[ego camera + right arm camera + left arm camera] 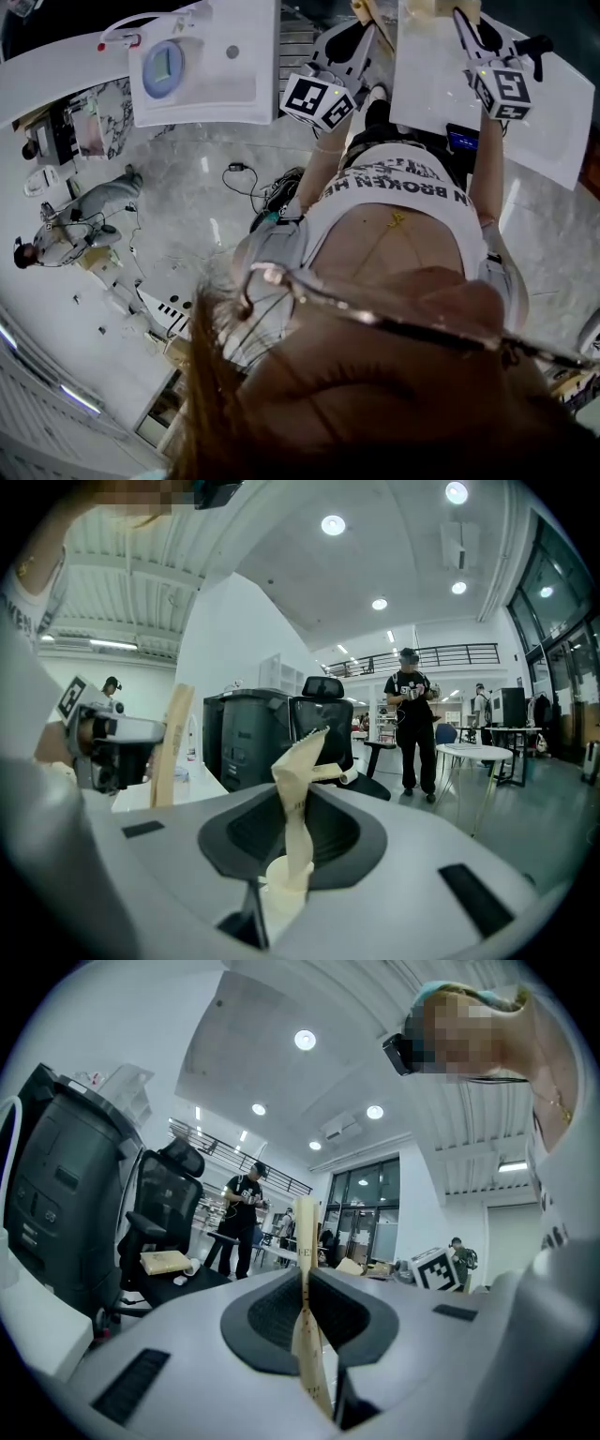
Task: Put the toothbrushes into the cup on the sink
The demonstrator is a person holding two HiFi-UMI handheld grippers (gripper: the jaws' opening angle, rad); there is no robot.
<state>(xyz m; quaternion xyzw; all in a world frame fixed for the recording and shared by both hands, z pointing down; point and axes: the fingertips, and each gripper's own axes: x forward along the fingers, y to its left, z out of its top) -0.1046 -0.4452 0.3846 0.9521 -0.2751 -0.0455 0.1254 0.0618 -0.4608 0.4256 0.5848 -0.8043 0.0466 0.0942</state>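
The toothbrush [305,1227] stands clamped in the left gripper [305,1283], a pale tube [298,761] in the right gripper [298,794]; only the gripper views show us these grips. Head view alone gives the sink [234,94] and cup [164,64], left of both grippers, a white top [422,84] beneath them, cables [246,183] on the floor [187,234]

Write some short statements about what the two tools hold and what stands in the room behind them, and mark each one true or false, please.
1. The left tool is shut on a wooden toothbrush. True.
2. The right tool is empty. False: it is shut on a cream toothbrush.
3. A person in black stands in the background of the right gripper view. True.
4. The office chair is red. False: it is black.
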